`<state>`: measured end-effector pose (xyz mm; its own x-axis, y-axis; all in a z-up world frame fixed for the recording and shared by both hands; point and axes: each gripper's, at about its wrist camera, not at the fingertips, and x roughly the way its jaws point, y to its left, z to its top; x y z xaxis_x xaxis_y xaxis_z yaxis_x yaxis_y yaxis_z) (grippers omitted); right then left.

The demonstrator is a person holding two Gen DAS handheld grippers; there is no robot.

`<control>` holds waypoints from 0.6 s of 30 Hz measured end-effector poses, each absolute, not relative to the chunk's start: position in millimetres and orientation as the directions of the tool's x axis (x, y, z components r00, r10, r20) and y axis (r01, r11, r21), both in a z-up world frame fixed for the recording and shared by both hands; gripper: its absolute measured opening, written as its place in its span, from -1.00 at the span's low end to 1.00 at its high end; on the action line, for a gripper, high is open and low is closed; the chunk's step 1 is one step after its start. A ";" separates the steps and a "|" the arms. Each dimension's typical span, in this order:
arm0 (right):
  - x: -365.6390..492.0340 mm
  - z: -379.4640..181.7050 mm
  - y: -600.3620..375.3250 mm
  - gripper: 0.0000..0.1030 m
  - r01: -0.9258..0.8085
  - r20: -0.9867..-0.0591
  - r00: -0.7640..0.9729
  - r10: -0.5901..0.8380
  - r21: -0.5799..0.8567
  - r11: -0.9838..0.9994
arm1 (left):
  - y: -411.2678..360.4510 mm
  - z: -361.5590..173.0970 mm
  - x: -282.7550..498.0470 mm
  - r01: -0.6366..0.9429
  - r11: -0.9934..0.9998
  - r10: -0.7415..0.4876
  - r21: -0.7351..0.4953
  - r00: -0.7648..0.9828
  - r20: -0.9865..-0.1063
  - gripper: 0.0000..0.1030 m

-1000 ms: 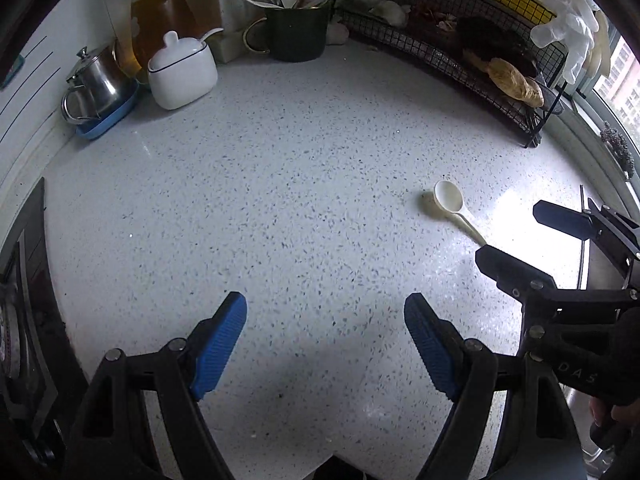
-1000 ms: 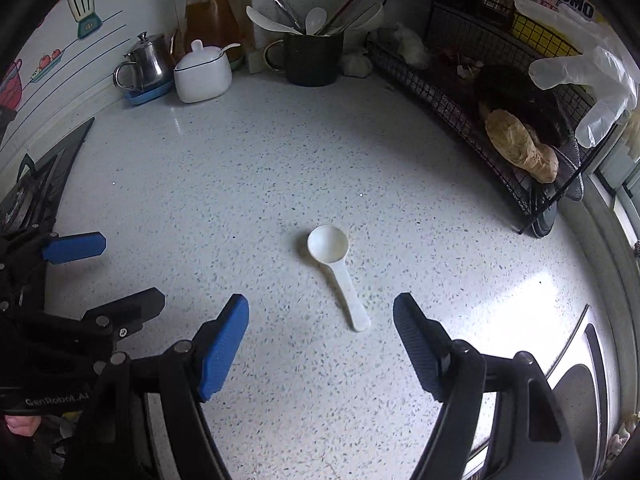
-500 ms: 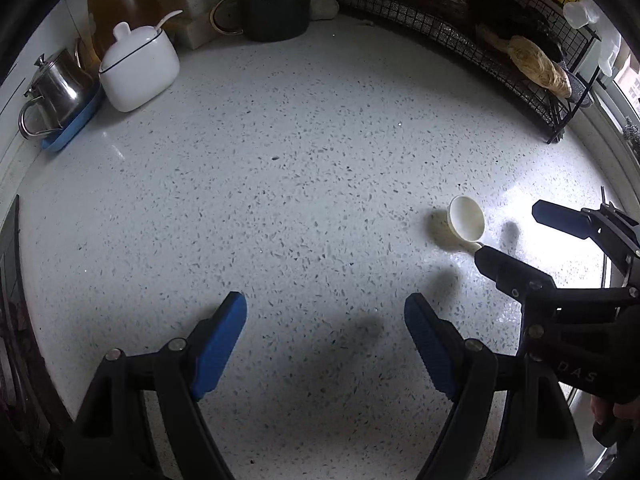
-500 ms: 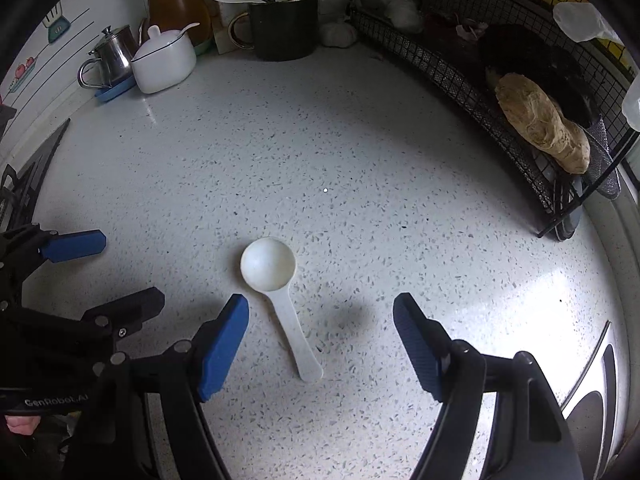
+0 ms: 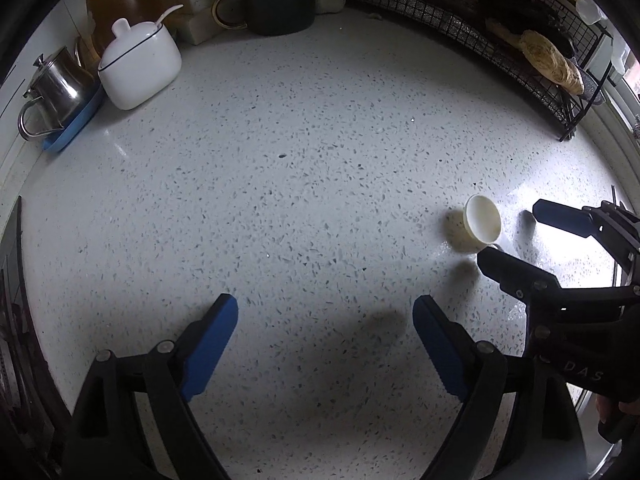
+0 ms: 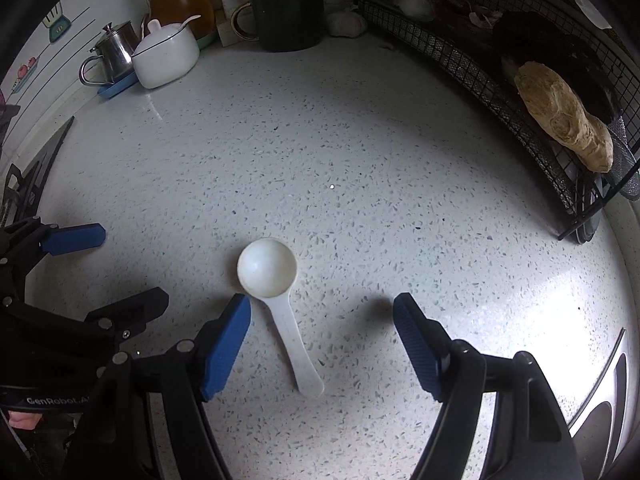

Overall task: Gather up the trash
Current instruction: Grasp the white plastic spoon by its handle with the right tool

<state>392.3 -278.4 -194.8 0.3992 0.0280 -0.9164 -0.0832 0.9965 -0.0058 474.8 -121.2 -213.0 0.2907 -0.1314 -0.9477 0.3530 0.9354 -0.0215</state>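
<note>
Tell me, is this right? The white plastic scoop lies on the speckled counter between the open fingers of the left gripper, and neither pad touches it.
Not quite: the scoop lies on the counter between the open fingers of the right gripper, not the left gripper. The right wrist view shows it. The pads indeed appear clear of it.

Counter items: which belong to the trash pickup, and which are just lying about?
Job:
white plastic scoop
right hand-held gripper, open around its handle

Lying about:
white lidded jar
steel pot
utensil mug
wire rack
</note>
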 end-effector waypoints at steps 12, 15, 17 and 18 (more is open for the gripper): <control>382.0 -191.3 -259.0 -0.82 -0.120 -0.915 0.395 0.082 0.038 0.992 | -85.8 -198.9 453.6 0.335 0.941 -0.165 -0.052 0.316 -0.934 0.71; 370.9 -185.1 -249.3 -0.82 -0.125 -0.908 0.411 0.080 0.031 0.992 | -76.5 -190.9 444.1 0.326 0.943 -0.181 -0.070 0.324 -0.929 0.71; 363.5 -182.4 -243.5 -0.82 -0.123 -0.906 0.415 0.086 0.037 0.992 | -70.5 -186.5 433.0 0.325 0.943 -0.189 -0.077 0.332 -0.924 0.71; 359.8 -180.9 -240.3 -0.82 -0.123 -0.904 0.419 0.085 0.036 0.992 | -67.8 -184.4 428.8 0.321 0.944 -0.187 -0.074 0.338 -0.922 0.71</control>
